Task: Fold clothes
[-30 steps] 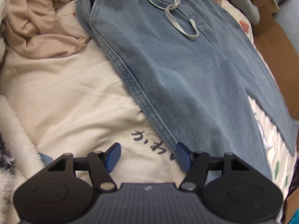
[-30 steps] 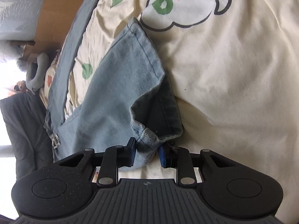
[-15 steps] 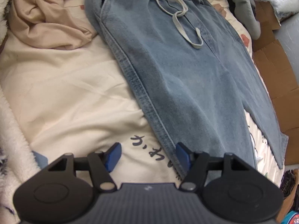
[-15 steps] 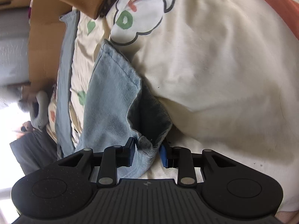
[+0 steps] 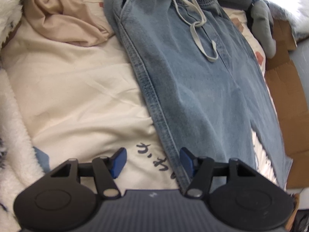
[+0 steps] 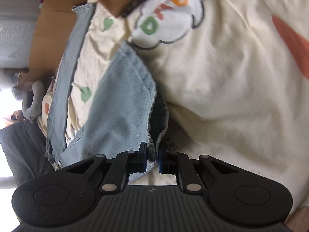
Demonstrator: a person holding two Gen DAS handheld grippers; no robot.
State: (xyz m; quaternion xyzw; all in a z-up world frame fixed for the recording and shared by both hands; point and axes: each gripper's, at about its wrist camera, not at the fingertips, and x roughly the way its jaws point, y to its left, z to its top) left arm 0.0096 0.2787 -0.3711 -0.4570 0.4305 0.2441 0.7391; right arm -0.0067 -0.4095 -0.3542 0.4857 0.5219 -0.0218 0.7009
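Gripping the hem of one leg, the right gripper (image 6: 151,159) has its blue-padded fingers drawn narrow on a bunched fold of the light-blue denim drawstring trousers (image 5: 193,81), the cuff gaping dark just beyond the pads. The trousers lie spread front-up on the cream printed bedcover (image 5: 77,89) — elastic waistband and pale drawstring (image 5: 199,29) at the far end, legs running toward the cameras, the two legs parted toward the hems. The left gripper (image 5: 152,162) hovers with fingers wide and nothing between them, its right pad just above the trousers' outer side seam. A crumpled beige garment (image 5: 63,17) sits beside the waistband; flattened brown cardboard (image 5: 285,100) lies along the far side.

Step in hand, as judged: a leg-end is pinched for a fold — whether across onto the other leg or up toward the waist, the views do not settle. Next move calls for the left fingers to close on cloth near the seam, so both ends travel together and the denim stays flat.
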